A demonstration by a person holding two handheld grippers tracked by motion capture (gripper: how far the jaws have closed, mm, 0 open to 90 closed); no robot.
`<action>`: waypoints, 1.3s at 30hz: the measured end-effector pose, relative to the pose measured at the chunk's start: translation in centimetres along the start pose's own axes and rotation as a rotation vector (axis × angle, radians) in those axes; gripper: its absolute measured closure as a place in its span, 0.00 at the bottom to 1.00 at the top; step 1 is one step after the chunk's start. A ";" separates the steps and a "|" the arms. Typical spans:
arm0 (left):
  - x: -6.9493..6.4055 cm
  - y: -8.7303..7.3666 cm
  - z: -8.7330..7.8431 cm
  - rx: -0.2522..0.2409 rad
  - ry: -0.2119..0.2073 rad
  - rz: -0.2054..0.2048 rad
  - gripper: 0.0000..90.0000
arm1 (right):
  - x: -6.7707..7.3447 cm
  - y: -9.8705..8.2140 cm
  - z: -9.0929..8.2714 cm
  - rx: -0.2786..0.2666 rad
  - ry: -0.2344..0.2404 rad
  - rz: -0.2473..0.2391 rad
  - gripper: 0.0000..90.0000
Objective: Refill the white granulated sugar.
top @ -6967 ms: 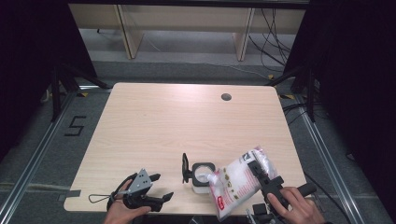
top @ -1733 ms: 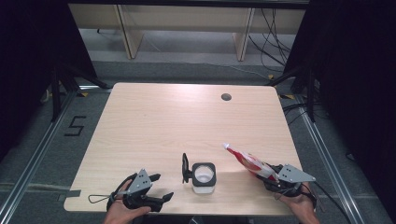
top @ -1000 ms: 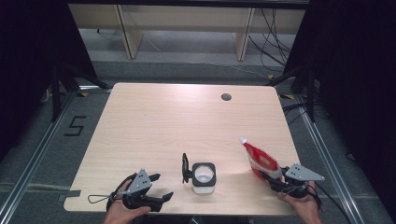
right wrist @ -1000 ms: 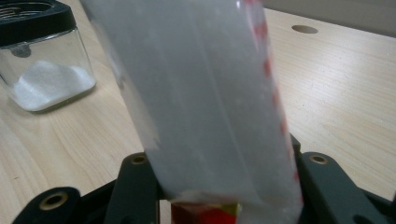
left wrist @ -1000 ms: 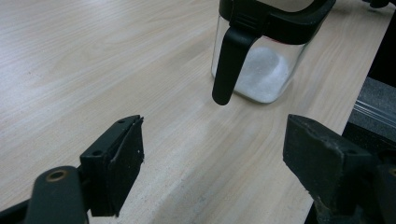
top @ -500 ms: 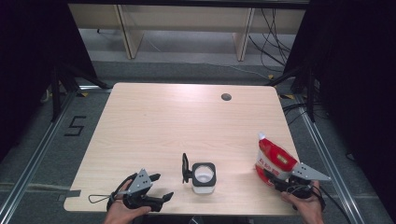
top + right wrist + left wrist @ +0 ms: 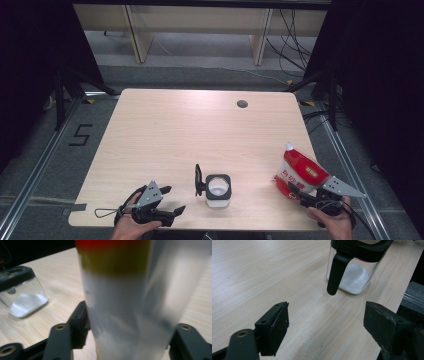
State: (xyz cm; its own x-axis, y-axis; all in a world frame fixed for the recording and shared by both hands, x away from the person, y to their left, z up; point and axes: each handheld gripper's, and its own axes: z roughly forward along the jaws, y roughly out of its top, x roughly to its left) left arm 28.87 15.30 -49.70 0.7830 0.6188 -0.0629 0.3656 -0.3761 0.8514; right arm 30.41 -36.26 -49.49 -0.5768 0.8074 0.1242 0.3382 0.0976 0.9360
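Observation:
A red and white bag lies tilted on the table near its right edge, spout end up and away. My right gripper is at the bag's lower end. In the right gripper view the bag stands between the jaws of my right gripper. These jaws have just been opening and no longer squeeze it. A clear jar with white powder and a black flipped-up lid stands at the front middle. My left gripper rests open left of the jar, with nothing between its jaws.
A round cable hole sits in the far right part of the tabletop. Metal rails run along the floor on both sides of the table. Shelf legs and cables lie beyond the far edge. The jar is left of the bag.
The right gripper carried the bag from beside the jar toward the table's right edge and lowered it there, and its jaws have spread. The left gripper and jar stayed put.

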 end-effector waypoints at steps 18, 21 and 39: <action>-0.1 0.0 0.0 0.003 0.001 -0.002 0.22 | 1.7 0.2 -4.1 0.047 -0.141 0.019 0.24; -0.1 0.0 0.0 0.002 0.000 -0.002 0.22 | 2.2 0.1 -4.5 0.079 -0.192 -0.010 0.25; -0.1 0.6 -0.2 -0.006 0.019 -0.054 0.22 | 4.5 -0.8 -5.5 0.205 -0.200 -0.018 0.24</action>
State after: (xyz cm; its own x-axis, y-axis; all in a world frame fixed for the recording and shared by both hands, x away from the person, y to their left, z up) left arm 28.89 15.19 -49.08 0.7527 0.6509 -0.0988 0.4040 -0.3382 0.8499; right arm 23.42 -35.90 -47.89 -0.4330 0.9011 0.0219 0.4844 0.2122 0.8487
